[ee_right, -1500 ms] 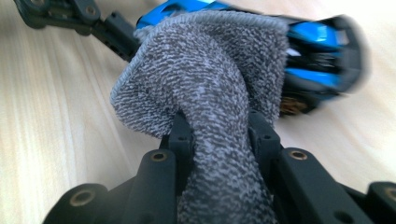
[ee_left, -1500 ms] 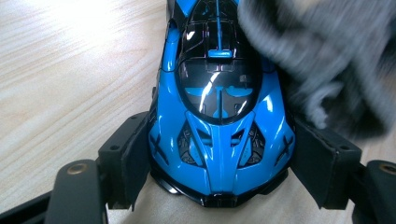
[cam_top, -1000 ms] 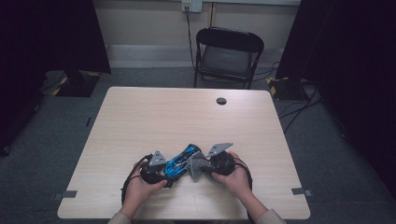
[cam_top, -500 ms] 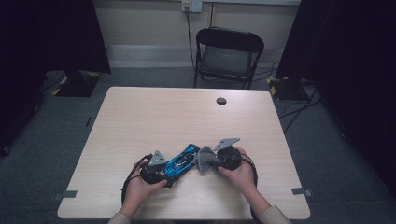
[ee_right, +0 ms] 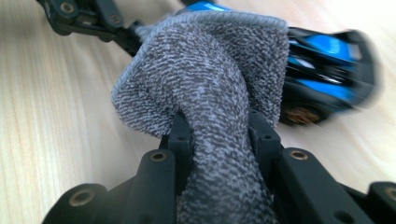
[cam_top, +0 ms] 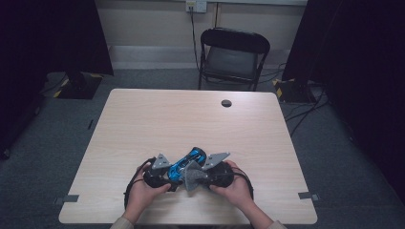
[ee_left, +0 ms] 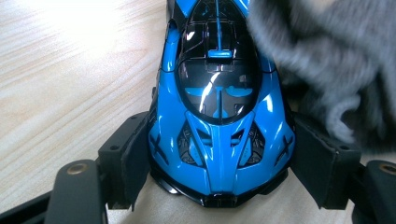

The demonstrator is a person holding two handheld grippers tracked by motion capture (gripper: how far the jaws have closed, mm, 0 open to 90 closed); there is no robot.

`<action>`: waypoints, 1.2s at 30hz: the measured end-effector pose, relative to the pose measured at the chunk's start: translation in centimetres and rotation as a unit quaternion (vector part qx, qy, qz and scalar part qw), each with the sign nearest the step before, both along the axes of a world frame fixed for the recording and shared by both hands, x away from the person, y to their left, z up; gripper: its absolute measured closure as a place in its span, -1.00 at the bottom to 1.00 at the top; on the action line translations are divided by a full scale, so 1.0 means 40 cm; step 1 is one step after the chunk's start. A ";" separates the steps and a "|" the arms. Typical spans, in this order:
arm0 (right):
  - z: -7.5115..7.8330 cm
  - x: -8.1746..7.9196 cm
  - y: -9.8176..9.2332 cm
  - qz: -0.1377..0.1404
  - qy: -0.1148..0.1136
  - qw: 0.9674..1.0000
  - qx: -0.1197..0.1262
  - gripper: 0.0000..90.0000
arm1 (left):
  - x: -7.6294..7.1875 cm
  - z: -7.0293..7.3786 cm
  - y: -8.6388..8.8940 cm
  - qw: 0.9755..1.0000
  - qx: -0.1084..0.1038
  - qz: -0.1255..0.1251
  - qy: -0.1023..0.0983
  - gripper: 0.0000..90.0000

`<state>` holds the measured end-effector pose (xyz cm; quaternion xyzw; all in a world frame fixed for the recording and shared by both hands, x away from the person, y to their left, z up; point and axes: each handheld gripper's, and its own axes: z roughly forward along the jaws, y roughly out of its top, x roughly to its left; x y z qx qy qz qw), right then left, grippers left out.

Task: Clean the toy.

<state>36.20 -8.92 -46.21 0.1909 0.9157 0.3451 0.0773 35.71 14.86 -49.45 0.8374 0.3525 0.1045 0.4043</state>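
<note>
- The left tool point(ee_left: 219, 186) clenched the blue toy car point(ee_left: 218, 116) at one end, on the worktop point(cam_top: 157, 119).
- The right tool point(ee_right: 219, 126) grasped the grey cloth point(ee_right: 210, 79), which lay against the car's side.

The right tool point(cam_top: 198, 172) now sits nearer and farther left than a second ago. Its grey cloth point(cam_top: 192, 174) now covers the near side of the blue toy car point(cam_top: 187, 162).

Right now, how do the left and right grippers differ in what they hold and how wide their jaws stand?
The left gripper clamps a glossy blue toy car across its body, jaws wide apart; the right gripper pinches a grey terry cloth, jaws nearly together. The car is rigid and sits on the pale wooden table; the cloth is soft and bunched against the car. Both grippers are black, two-jawed and hand-held.
</note>
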 end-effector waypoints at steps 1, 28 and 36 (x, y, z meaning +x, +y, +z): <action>-0.007 0.000 0.011 0.002 -0.001 1.000 -0.007 0.52 | 0.000 0.000 0.000 1.000 0.002 -0.001 -0.002 -0.42; -0.021 0.074 -0.061 -0.063 0.002 0.998 -0.007 0.52 | 0.000 -0.001 0.003 1.000 0.000 -0.002 -0.003 -0.42; -0.020 0.091 -0.089 -0.082 0.003 0.997 -0.009 0.52 | 0.000 -0.001 0.003 1.000 0.000 -0.003 -0.003 -0.42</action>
